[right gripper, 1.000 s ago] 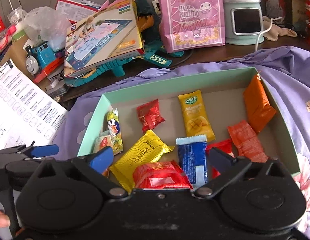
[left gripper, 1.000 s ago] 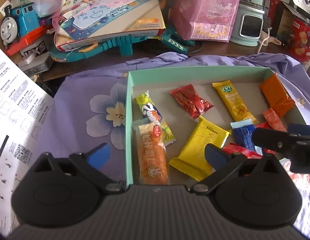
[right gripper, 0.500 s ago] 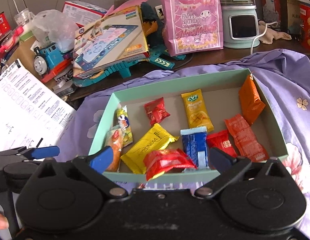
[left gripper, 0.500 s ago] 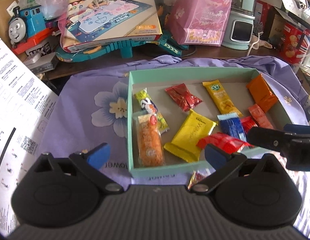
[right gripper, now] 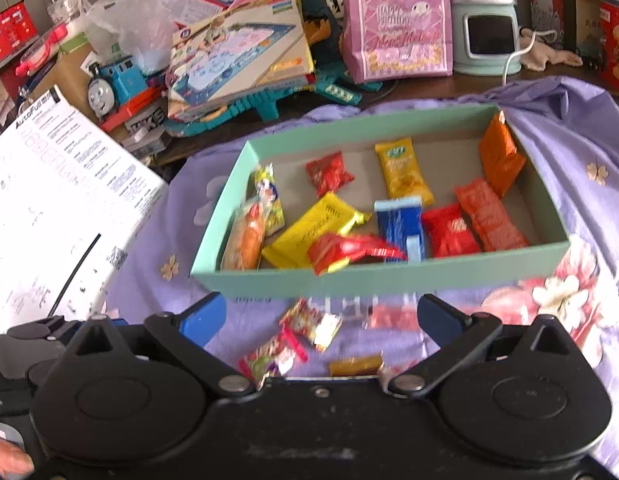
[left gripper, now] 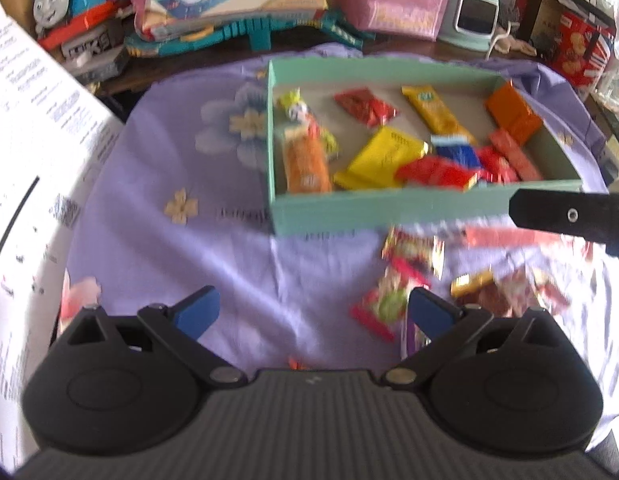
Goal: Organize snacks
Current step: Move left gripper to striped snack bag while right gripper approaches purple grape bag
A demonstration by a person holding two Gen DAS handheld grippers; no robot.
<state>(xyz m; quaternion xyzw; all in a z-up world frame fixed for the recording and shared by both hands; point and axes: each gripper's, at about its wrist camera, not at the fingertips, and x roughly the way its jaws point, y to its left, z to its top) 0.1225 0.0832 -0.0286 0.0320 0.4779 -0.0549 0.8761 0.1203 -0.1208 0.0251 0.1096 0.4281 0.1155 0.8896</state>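
The mint-green box sits on the purple floral cloth, holding wrapped snacks – a yellow packet, a blue one, an orange pouch leaning on the right wall. A red wrapper lies over the front rim. A few loose snacks lie on the cloth in front, blurry. Left gripper and right gripper both spread wide, holding nothing – toy train and clutter behind

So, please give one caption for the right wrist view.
Open right tool above loose snacks before the green box.
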